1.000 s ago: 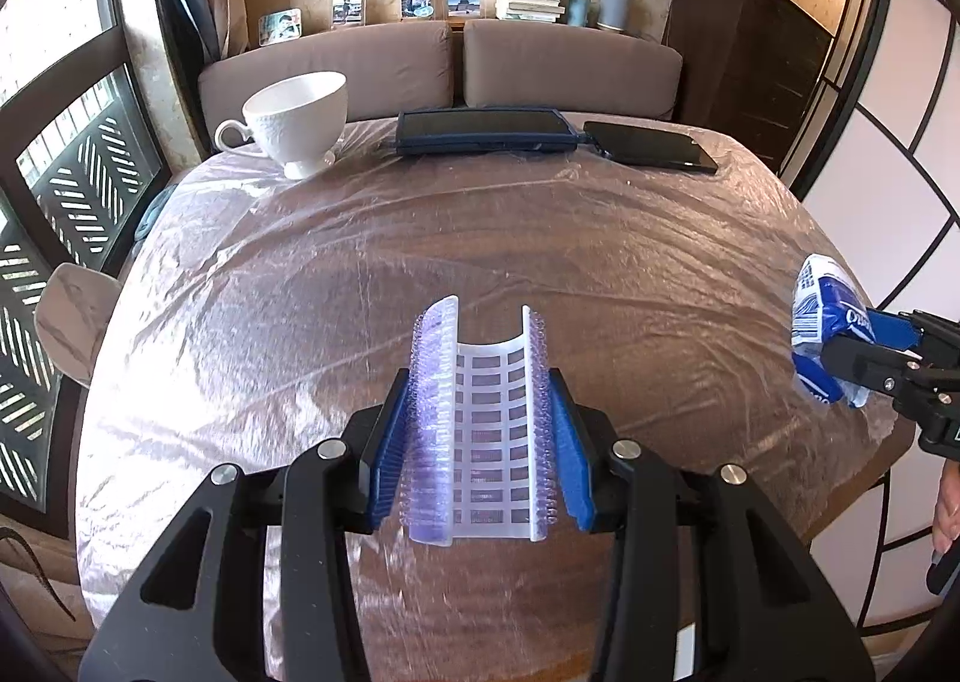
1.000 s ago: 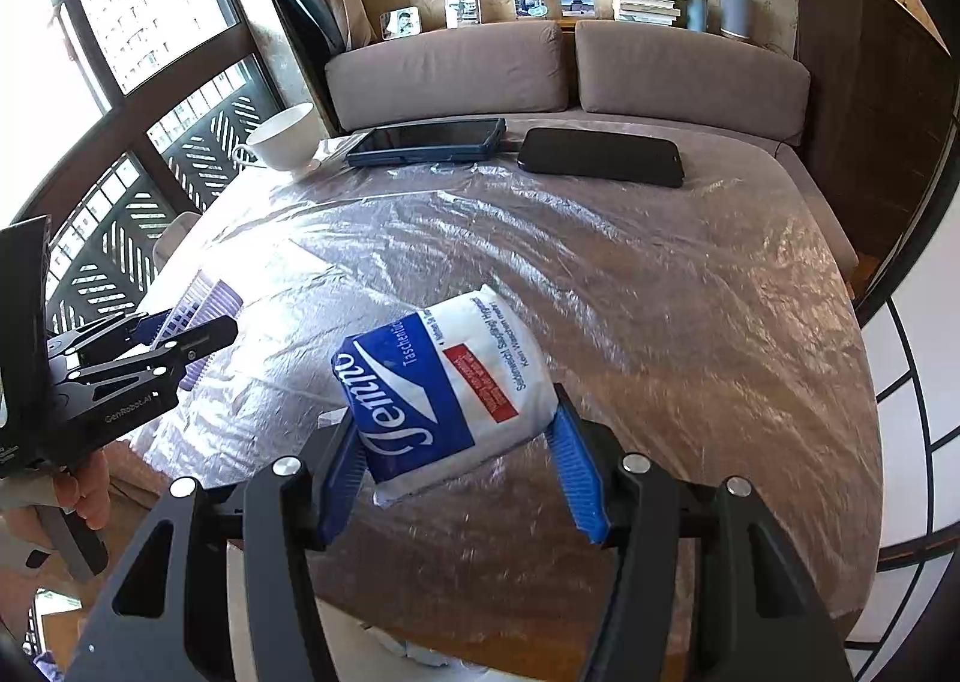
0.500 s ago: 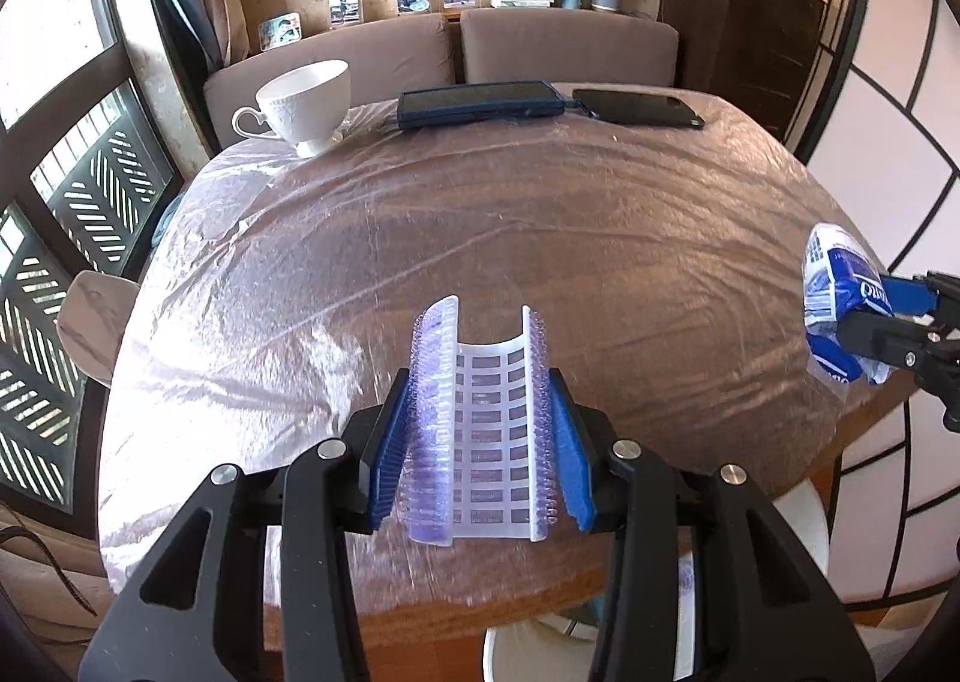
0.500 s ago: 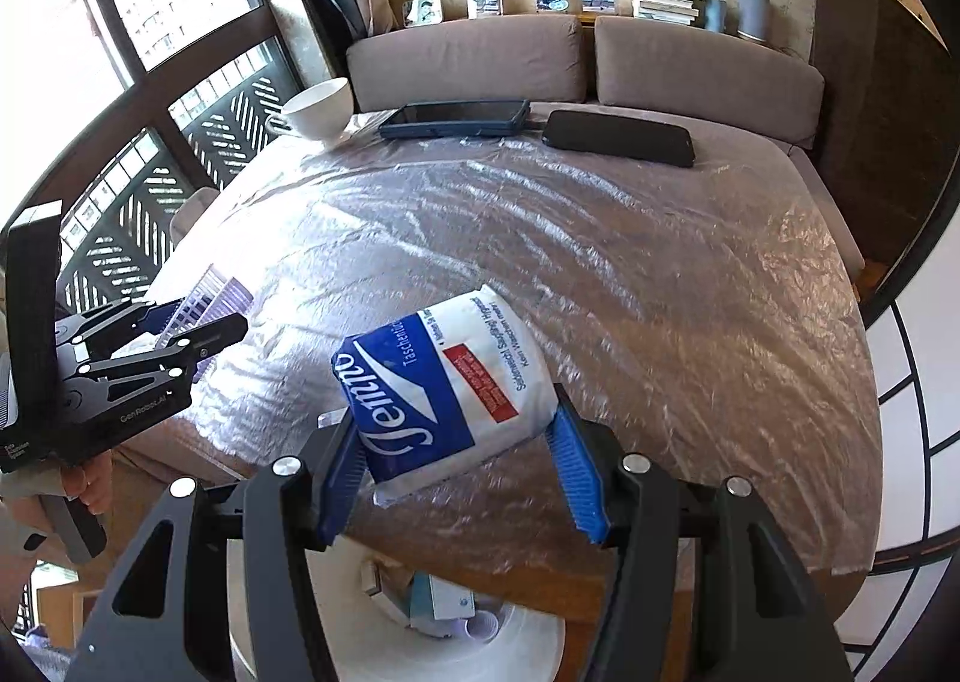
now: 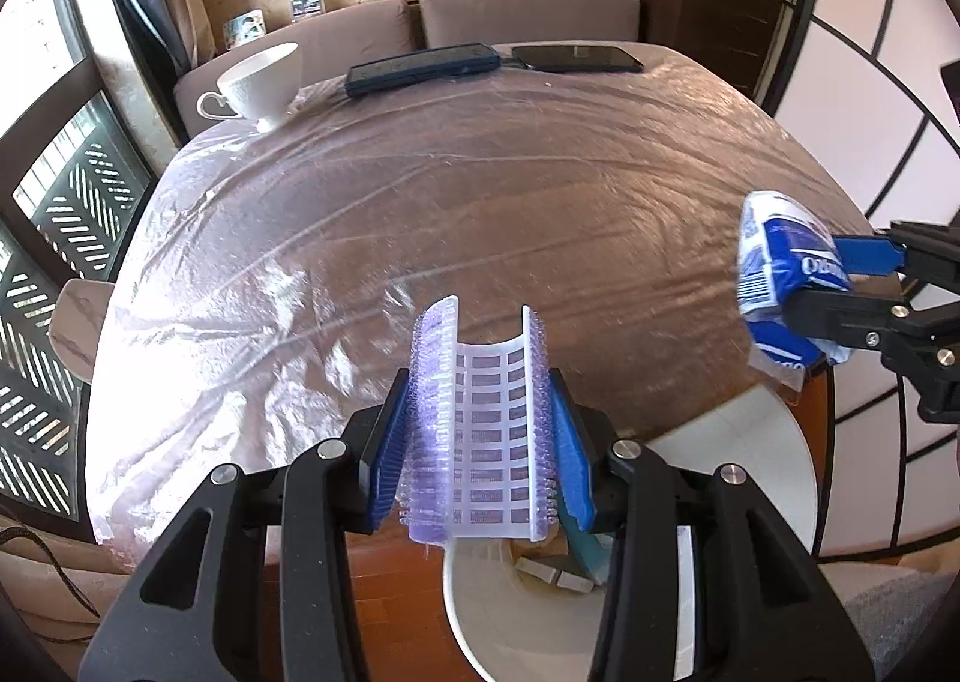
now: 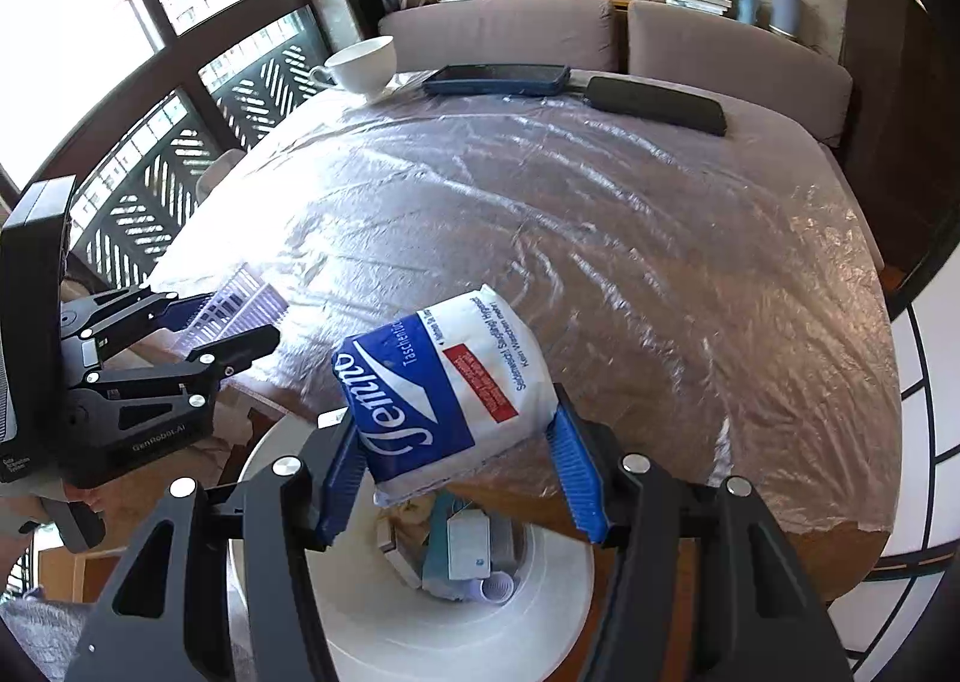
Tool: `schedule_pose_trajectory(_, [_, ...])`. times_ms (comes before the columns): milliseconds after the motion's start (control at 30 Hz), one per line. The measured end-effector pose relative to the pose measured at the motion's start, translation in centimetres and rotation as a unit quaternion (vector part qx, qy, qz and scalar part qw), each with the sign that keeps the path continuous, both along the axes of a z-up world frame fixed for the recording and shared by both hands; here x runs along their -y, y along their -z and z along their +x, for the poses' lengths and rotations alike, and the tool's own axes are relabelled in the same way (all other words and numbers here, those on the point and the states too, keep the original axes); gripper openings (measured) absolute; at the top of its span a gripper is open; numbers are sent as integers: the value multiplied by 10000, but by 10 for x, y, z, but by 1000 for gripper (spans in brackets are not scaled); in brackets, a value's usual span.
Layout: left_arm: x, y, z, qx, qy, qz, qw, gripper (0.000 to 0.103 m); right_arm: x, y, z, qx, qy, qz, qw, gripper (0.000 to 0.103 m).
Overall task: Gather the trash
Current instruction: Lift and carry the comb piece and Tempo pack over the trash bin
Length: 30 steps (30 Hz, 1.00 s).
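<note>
My left gripper [image 5: 480, 412] is shut on a bent white and purple blister sheet [image 5: 489, 442], held over the table's near edge. Below it stands a white trash bin [image 5: 750, 460] with several scraps inside. My right gripper [image 6: 456, 442] is shut on a blue and white tissue pack [image 6: 444, 388], tilted, above the bin [image 6: 372, 622]. The bin's contents [image 6: 468, 550] show under the pack. In the left wrist view the tissue pack [image 5: 774, 262] and right gripper [image 5: 840, 286] are at the right edge. In the right wrist view the left gripper [image 6: 228, 322] is at the left.
The round table [image 5: 480, 190] is covered in crinkled clear film. At its far side stand a white cup [image 5: 258, 87], a blue-cased device [image 5: 423, 69] and a black phone [image 5: 579, 59]. A sofa lies behind, and a chair seat [image 5: 78, 316] sits at the left.
Both grippers have drawn back from over the table to its near edge, and the white bin has come into view beneath them. Both grips are unchanged.
</note>
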State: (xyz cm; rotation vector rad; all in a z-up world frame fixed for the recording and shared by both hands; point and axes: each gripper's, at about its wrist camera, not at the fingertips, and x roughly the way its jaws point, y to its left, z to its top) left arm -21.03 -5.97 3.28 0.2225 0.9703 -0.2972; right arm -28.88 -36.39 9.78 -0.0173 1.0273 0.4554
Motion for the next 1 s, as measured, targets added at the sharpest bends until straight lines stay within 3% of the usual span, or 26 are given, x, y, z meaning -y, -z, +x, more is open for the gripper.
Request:
schedule_pose_trajectory(600, [17, 13, -41, -305, 501, 201, 9981, 45, -10, 9, -37, -164, -437, -118, 9988, 56])
schedule_pose_trajectory(1000, [16, 33, -59, -598, 842, 203, 9944, 45, -5, 33, -58, -506, -656, -321, 9960, 56])
